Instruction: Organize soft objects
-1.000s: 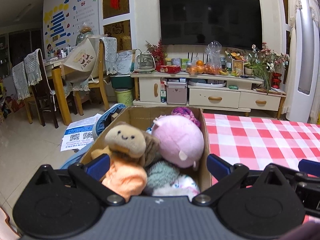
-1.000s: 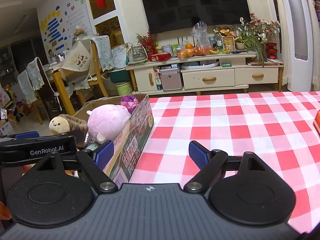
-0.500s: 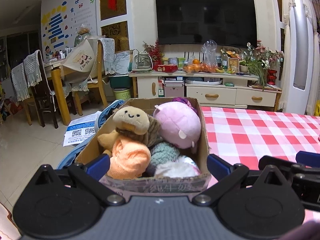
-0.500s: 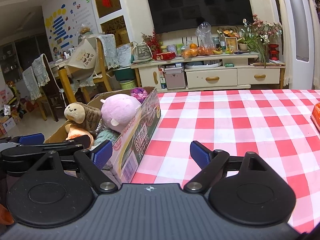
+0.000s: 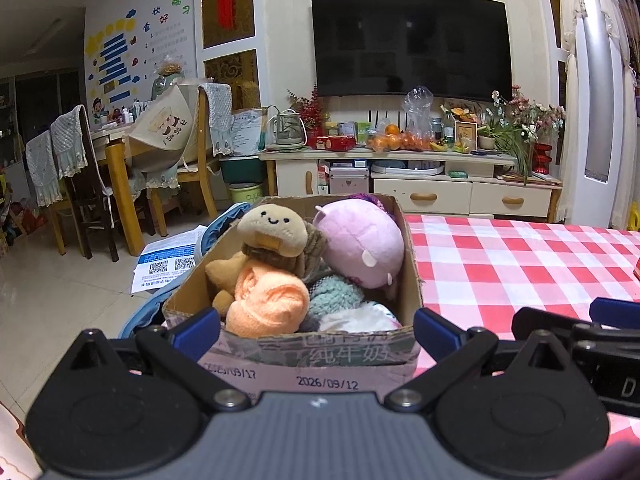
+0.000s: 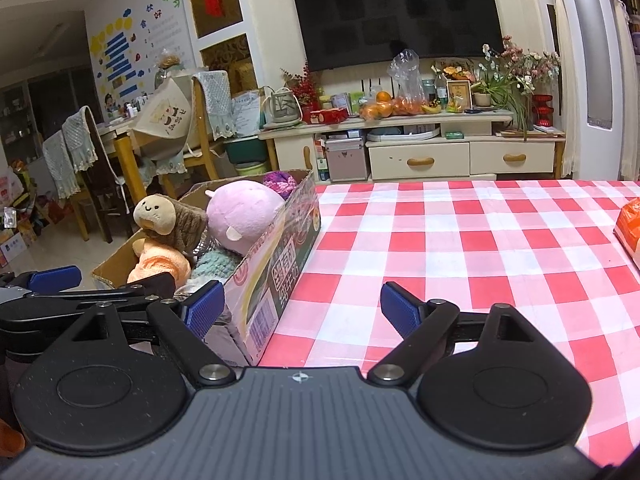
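Plush toys fill a cardboard box at the left edge of the red checked tablecloth, directly ahead of the left gripper, whose spread jaws flank its near end; the right gripper gapes empty beside it

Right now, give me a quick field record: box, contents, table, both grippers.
box: cardboard box, open top, at the table's left edge
contents: tan smiling plush, pink plush, orange cloth, teal knit, purple knit
table: red-white checked cloth
left gripper: jaws open, facing box's near wall
right gripper: jaws open, empty
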`<state>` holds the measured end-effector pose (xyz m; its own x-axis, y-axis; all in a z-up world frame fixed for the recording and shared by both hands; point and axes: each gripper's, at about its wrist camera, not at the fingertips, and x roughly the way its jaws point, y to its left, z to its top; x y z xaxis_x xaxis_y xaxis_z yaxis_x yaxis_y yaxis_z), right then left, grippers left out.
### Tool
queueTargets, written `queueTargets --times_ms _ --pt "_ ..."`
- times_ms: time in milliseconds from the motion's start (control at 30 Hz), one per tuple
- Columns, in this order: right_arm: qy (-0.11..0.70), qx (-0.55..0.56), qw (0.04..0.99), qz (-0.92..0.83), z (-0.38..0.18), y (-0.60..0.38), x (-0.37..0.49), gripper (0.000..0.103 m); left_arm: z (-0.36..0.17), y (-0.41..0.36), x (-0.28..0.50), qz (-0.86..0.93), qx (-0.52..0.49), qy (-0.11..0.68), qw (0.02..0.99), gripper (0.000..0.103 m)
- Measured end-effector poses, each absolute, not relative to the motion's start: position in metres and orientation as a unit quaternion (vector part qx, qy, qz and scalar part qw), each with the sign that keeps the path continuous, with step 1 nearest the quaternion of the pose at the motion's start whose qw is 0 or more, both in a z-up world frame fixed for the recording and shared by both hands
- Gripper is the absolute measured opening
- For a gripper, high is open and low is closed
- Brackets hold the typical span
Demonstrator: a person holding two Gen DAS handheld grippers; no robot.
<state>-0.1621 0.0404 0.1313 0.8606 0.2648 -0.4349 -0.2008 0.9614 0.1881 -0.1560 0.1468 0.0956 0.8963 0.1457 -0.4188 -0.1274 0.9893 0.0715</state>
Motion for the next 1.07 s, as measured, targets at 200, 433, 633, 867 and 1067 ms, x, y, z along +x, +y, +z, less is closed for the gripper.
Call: queueTargets --times_ms 200,433,633,867,1067 --pt "0.228 0.059 0.964 0.121 0.129 0.045 -0.162 0.103 0.091 0.153 -0.158 0.072 0.015 0.215 0.974 0.102" --pt "0.229 0.059 0.964 0.120 0.125 0.046 -0.161 0.103 0.088 0.154 -0.157 0.074 0.017 0.217 0.973 0.102" --pt "0.225 0.059 0.965 0.122 0.123 0.045 -0.162 0.103 0.086 0.155 -0.156 0.072 0.018 0.218 0.973 0.102" --pt "0.222 0.069 0.965 0.125 0.118 0.038 -0.162 0.103 0.082 0.149 -0.150 0.063 0.015 0.225 0.972 0.102" --pt "0.210 0.089 0.966 0.123 0.121 0.017 -0.159 0.103 0.089 0.131 -0.147 0.056 0.015 0.213 0.975 0.102"
